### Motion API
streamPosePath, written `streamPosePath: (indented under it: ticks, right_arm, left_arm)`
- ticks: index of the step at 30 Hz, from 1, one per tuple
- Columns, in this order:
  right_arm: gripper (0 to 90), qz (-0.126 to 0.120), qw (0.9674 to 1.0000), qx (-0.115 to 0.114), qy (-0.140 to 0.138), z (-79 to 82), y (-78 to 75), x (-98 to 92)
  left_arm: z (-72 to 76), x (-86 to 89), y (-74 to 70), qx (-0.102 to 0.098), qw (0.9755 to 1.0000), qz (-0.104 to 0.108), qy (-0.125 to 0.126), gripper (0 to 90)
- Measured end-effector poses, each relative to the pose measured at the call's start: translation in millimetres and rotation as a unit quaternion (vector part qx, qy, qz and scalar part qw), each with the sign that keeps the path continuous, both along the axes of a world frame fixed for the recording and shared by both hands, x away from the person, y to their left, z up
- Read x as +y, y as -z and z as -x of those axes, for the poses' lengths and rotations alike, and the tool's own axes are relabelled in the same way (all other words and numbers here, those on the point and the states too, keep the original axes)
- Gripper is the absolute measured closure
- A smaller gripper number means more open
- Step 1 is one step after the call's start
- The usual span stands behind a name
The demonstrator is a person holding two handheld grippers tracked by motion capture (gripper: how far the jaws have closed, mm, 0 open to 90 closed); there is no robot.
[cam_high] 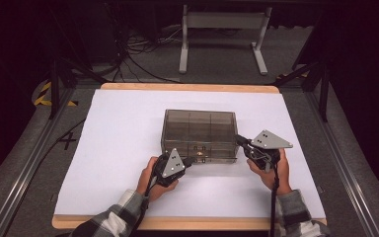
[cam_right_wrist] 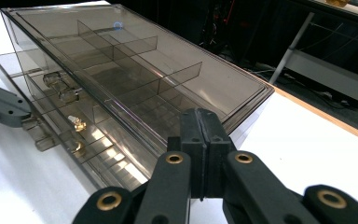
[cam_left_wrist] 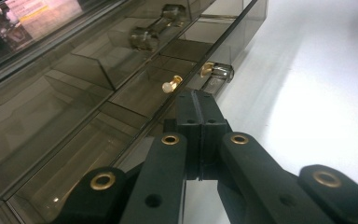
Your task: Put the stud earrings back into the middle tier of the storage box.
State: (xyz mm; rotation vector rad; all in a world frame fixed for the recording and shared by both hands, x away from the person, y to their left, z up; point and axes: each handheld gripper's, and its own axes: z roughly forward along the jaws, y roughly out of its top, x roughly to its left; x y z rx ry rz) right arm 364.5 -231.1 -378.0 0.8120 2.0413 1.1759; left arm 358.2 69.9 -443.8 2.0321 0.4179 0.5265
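The smoked clear plastic drawer box [cam_high: 200,134] is my landmark: it stands near the middle of the white table sheet [cam_high: 113,148], with bare sheet on every side of it. From the right gripper view its lower drawer [cam_right_wrist: 51,135] looks slid out a little toward me, while the dividers behind the front show nothing that I can make out inside. I judge the job barely begun: one drawer is part open at most, and the pulling is left to do.

My left gripper [cam_high: 190,160] sits at the box's front face, jaws pressed flat together with nothing between them, its tip just beside the small clear knob [cam_left_wrist: 216,71] on its brass stud. My right gripper [cam_high: 241,142] is at the box's right front corner, jaws likewise closed on nothing, braced close to the wall; I cannot tell if it touches.

Toward me from the box, the sheet gives room for a drawer to come out.
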Motion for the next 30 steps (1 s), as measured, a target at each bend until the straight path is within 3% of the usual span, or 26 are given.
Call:
streamPosePath:
  ticks: [8,22,30]
  right_arm:
    - [90.0,0.000,1.0000,0.000,-0.001,0.0,0.1,0.2]
    - [90.0,0.000,1.0000,-0.001,-0.001,-0.2,0.1,0.2]
    - [90.0,0.000,1.0000,-0.001,-0.001,-0.2,0.2,0.3]
  left_arm:
    - [-5.3,-2.4,0.6,-0.004,0.9999,0.009,-0.009,89.7]
    - [-14.5,-5.1,3.8,0.000,0.9994,0.008,-0.033,89.7]
    - [-15.7,-5.2,4.0,-0.002,0.9994,0.005,-0.035,89.7]
